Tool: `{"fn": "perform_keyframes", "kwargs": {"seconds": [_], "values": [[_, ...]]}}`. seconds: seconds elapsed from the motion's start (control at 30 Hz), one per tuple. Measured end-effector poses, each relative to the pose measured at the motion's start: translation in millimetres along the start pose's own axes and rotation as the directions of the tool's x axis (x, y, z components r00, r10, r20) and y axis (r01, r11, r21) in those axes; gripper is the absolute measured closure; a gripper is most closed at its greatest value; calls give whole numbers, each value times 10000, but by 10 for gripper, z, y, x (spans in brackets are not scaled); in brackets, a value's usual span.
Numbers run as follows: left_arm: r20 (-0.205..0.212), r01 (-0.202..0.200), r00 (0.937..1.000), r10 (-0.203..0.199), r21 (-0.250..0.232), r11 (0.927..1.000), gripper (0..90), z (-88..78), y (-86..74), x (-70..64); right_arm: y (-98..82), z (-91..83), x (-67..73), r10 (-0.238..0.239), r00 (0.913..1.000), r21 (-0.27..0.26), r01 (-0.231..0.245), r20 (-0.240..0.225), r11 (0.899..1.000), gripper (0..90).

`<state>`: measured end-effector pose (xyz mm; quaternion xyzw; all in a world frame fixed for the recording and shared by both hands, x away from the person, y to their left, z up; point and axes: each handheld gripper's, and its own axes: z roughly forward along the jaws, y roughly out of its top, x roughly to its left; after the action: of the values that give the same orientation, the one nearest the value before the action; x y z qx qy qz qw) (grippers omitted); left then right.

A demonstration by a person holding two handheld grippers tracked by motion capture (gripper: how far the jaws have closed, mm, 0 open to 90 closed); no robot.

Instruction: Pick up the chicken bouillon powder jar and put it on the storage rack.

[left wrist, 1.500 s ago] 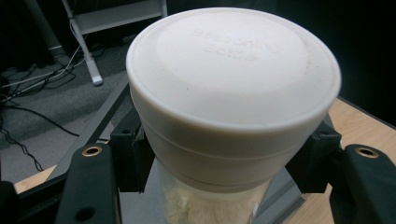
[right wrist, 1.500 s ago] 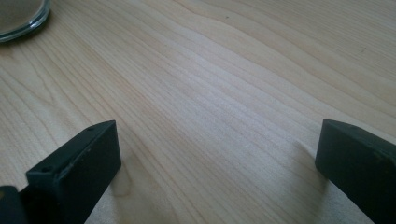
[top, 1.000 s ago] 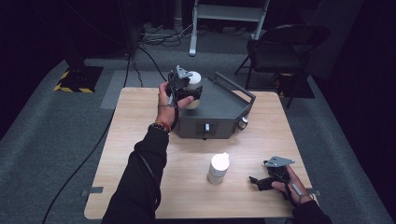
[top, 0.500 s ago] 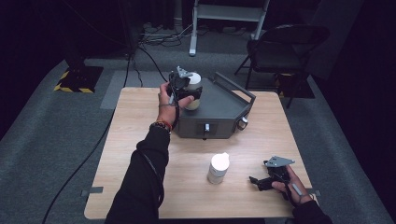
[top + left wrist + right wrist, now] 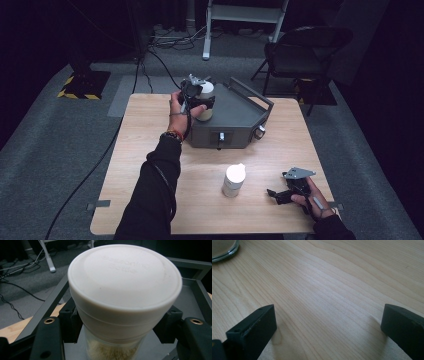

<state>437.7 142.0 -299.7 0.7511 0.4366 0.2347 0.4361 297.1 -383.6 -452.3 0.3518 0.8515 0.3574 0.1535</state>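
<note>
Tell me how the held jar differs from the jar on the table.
The held jar is clamped in the left gripper over the grey tray; the table jar stands free on the wood. The held jar sits at the far side; the table jar is nearer the person, beside the open right gripper. Both are upright, with white lids.

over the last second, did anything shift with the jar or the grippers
Nothing visibly changed. The left gripper still clamps the white-lidded seasoning jar over the grey tray; the right gripper rests open on the table, near the second jar.
</note>
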Motion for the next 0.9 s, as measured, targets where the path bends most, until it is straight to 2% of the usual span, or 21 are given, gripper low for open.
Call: {"fn": "perform_keyframes", "kwargs": {"seconds": [0.4, 0.57, 0.8, 0.9], "values": [[36, -27, 10000, 27, -198, 9998, 338, 13, -57, 15, 0, 0, 0, 0, 10000, 0, 0, -1, 10000, 0], [-37, -15, 10000, 13, -490, 9988, 336, 20, -136, -5, 0, 0, 0, 3, 10000, 2, -3, -2, 10000, 0], [-280, -157, 9995, 147, -366, 9992, 309, 66, -158, -72, 0, 0, 0, 2, 10000, 0, -2, -1, 10000, 0], [-317, -40, 9995, 25, -463, 9989, 308, 79, -193, -80, 0, 0, 0, 2, 10000, -1, -2, -2, 10000, 0]]}}
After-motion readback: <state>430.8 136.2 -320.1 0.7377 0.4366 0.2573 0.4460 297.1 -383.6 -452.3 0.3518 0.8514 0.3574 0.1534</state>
